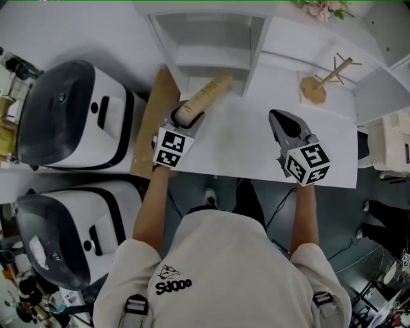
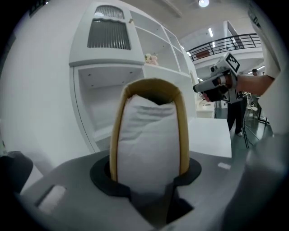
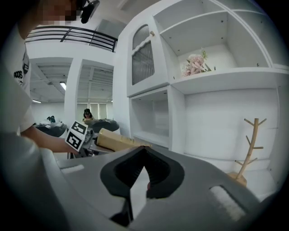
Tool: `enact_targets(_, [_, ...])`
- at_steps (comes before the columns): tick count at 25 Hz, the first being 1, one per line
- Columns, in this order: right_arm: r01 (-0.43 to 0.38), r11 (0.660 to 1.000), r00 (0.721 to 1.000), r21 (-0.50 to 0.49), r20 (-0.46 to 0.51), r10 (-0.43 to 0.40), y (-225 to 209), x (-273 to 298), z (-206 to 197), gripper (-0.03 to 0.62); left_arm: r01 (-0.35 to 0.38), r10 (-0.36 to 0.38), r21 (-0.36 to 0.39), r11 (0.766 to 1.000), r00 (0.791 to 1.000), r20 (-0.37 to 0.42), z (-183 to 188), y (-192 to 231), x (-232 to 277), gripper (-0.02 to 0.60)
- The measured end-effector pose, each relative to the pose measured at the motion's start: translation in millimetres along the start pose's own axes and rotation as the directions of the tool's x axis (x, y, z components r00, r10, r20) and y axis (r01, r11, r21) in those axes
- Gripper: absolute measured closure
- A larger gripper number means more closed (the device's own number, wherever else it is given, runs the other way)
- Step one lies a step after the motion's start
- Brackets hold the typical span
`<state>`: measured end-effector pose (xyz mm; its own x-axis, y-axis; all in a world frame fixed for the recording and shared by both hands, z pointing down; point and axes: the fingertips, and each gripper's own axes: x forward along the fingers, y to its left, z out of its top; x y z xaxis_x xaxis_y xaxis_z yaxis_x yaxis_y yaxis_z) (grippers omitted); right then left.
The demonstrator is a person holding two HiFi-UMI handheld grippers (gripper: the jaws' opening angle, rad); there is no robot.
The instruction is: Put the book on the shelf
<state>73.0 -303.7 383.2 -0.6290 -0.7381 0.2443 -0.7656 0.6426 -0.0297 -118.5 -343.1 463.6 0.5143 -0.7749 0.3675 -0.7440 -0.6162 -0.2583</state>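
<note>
My left gripper is shut on one end of a book with a tan cover and white pages. The book sticks out up and to the right, its far end at the mouth of the lower compartment of the white shelf. In the left gripper view the book stands between the jaws, its page edge towards the camera, with the shelf behind it. My right gripper hovers over the white table, to the right of the book, shut and holding nothing. The right gripper view shows its jaws meeting at the tip.
A small wooden branch stand sits on the table at the back right. Pink flowers rest on a higher shelf. Two white and dark machines stand to the left, and a brown board lies beside the table's left edge.
</note>
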Motion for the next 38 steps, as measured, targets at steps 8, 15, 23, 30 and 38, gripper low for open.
enact_targets(8, [0.011,0.996,1.0,0.093,-0.016,-0.009,-45.3,27.7,-23.1,0.592,-0.067,0.109,0.264,0.962,0.983,-0.148,-29.6,6.6,61.5,0.345])
enact_targets(15, [0.029,0.988,0.999,0.153,-0.045,-0.023,-59.6,32.2,-44.4,0.592,-0.016,0.176,0.588,0.808,0.961,-0.215,-48.4,2.8,116.2,0.347])
enact_targets(23, [0.048,0.978,0.996,0.201,-0.077,-0.033,-66.6,28.3,-66.3,0.592,0.04,0.205,0.736,0.676,0.949,-0.24,-64.9,-11.9,168.2,0.345])
enact_targets(30, [0.059,0.97,0.994,0.238,-0.1,-0.036,-72.4,23.2,-82.0,0.592,0.147,0.155,0.745,0.65,0.935,-0.319,-86.6,-31.6,211.3,0.261])
enact_targets(38, [0.107,0.958,0.989,0.266,-0.131,-0.074,-84.1,12.4,-93.1,0.592,0.39,-0.065,0.591,0.706,0.867,-0.494,-120.0,-56.8,236.2,0.13])
